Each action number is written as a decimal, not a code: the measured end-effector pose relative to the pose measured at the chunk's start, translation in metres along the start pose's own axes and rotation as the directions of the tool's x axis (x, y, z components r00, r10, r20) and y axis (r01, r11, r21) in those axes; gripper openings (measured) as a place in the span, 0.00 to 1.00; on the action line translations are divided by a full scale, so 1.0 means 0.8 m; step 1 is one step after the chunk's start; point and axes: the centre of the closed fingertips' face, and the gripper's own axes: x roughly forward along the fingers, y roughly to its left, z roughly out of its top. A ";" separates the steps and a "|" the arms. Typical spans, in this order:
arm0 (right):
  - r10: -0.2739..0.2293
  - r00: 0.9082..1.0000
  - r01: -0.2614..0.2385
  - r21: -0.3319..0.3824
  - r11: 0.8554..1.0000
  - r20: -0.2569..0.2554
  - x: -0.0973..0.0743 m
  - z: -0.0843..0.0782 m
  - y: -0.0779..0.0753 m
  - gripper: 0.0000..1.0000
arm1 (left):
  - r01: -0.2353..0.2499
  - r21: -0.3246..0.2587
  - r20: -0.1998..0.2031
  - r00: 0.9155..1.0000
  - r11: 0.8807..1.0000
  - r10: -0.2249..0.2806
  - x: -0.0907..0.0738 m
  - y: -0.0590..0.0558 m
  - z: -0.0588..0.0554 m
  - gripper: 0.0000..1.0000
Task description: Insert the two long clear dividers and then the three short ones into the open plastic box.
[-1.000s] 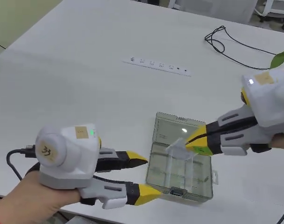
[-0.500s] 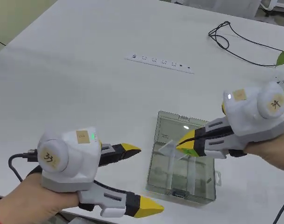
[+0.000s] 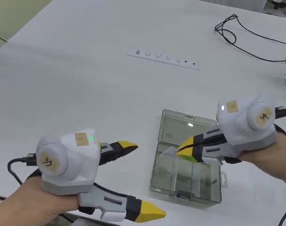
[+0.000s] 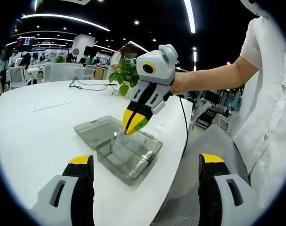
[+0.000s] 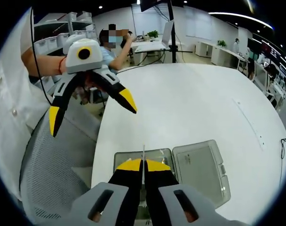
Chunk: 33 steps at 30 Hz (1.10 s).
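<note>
- Two jaws of the left gripper stand wider apart than a second ago. It holds nothing and hovers just left of the open plastic box, near the worktop edge.
- Measured against the box, the right gripper has slid from the right-hand part toward the middle-left over that second. Its jaws are clamped on a clear divider.
- That shift reads as lining the piece up with its slot, so this insertion seems under way but not finished.
- The divider sticks out ahead of the yellow tips, edge-on in the right gripper view. It hangs over the tray half of the box, beside the flat lid.
- Whether its lower edge has entered a slot is too unclear to tell.
- Faint upright walls show in the tray, so some dividers seem already seated, though their number is unclear.
</note>
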 end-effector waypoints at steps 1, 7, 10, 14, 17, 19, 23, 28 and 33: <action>0.002 1.000 -0.002 0.004 1.000 0.001 0.000 -0.001 -0.001 0.02 | -0.002 0.000 0.000 1.000 1.000 0.002 0.000 0.001 0.000 0.95; 0.005 1.000 -0.005 0.018 1.000 0.000 0.003 -0.005 -0.002 0.02 | -0.004 -0.008 0.007 1.000 1.000 0.004 0.002 0.004 0.001 0.95; 0.002 1.000 -0.002 0.012 1.000 0.008 0.004 -0.005 -0.002 0.02 | -0.003 -0.004 0.006 1.000 1.000 0.003 0.003 0.004 0.001 0.95; -0.013 1.000 0.013 -0.008 1.000 0.013 0.006 -0.003 -0.001 0.02 | -0.003 -0.008 0.013 1.000 1.000 0.003 0.003 0.004 0.002 0.95; -0.019 1.000 0.019 -0.030 0.999 0.013 0.012 -0.002 0.002 0.02 | 0.000 -0.011 0.009 1.000 1.000 0.000 0.004 0.004 -0.001 0.95; -0.021 1.000 0.022 -0.034 0.999 0.014 0.017 -0.001 0.002 0.02 | 0.001 -0.010 0.009 1.000 1.000 -0.001 0.005 0.003 -0.001 0.95; -0.014 1.000 0.014 -0.036 0.999 0.005 0.028 -0.004 0.002 0.02 | -0.001 -0.012 0.012 1.000 1.000 0.002 0.004 0.003 -0.001 0.95; -0.004 1.000 0.004 -0.052 0.999 -0.006 0.039 -0.010 0.003 0.02 | -0.007 -0.011 0.014 1.000 1.000 0.007 0.002 0.002 -0.001 0.95; -0.002 1.000 0.002 -0.046 0.999 0.003 0.044 -0.014 0.001 0.02 | -0.009 -0.013 0.016 1.000 1.000 0.009 0.001 0.002 -0.002 0.95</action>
